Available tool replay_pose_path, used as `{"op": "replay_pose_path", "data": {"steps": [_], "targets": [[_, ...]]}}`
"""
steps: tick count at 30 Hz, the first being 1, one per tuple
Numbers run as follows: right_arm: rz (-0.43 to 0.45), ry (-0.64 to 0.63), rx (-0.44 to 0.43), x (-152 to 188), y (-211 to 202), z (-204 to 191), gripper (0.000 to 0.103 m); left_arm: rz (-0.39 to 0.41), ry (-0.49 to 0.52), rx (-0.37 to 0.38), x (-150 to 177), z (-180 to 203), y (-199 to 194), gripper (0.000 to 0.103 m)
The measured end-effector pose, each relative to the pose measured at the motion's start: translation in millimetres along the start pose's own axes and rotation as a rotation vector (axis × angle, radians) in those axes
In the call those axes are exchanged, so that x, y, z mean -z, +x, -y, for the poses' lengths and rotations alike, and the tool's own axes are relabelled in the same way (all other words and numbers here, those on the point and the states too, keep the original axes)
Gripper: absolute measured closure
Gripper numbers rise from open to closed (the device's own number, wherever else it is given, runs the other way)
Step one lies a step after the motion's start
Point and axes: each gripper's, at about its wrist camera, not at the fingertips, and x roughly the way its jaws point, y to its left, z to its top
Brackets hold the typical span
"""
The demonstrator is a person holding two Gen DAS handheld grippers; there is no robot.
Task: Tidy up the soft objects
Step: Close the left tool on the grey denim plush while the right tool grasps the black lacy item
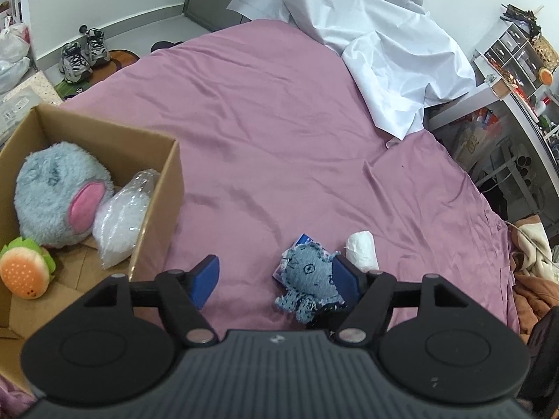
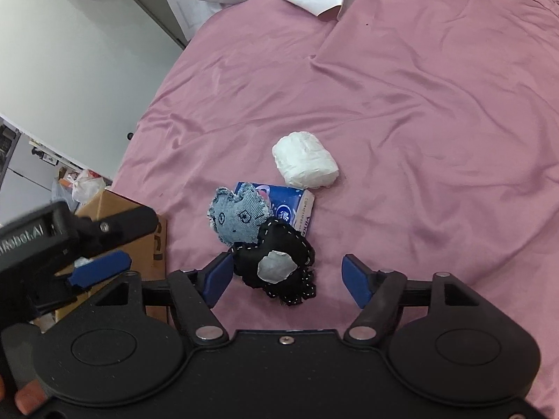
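Hovering over the little pile near the bed's (image 2: 419, 104) near edge, both tongs sit about half open with nothing gripped. The right gripper (image 2: 289, 281) has the black stitched plushie (image 2: 279, 262) between its pads, not touching yet. The left gripper (image 1: 276, 281) hangs over bare sheet, with the denim plushie (image 1: 309, 279) just inside its right pad.

That pile is 4 things: the denim one overlaps the black one, both partly lie on a blue tissue pack (image 2: 290, 206), and a white wad (image 2: 305, 164) sits just beyond. The cardboard box (image 1: 104, 139) on the bed's left edge already holds a grey plush (image 1: 59, 188), a burger toy (image 1: 24, 269) and a clear bag of stuffing (image 1: 122, 216).

My take: pinch the black plushie across its middle and lift slowly so it doesn't drag the denim one along. The left gripper should slide right to centre on its toy.

Hard to tell: how much of the black plushie is tucked under the denim, what the grey patch on it is, and the box's near wall is cut off.
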Motion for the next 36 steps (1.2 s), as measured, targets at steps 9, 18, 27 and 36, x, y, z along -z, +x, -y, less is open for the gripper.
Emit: {"op": "replay_pose_path", "data": {"steps": [9, 18, 27, 36], "targets": [[-0.010, -0.006, 0.021, -0.3, 18.3, -0.5, 0.059, -0.015, 0.036, 0.011, -4.1, 8.8, 12.1, 0.027], [-0.048, -0.006, 0.026, 0.2, 15.6, 0.2, 0.083, -0.059, 0.027, 0.017, 3.4, 14.5, 30.5, 0.027], [-0.052, 0.043, 0.040, -1.2, 12.2, 9.9, 0.086, -0.113, -0.003, 0.021, 13.1, 23.2, 50.6, 0.027], [-0.044, 0.071, 0.064, -2.0, 10.6, 15.9, 0.086, -0.120, -0.011, -0.007, 13.3, 32.0, 70.1, 0.027]]}}
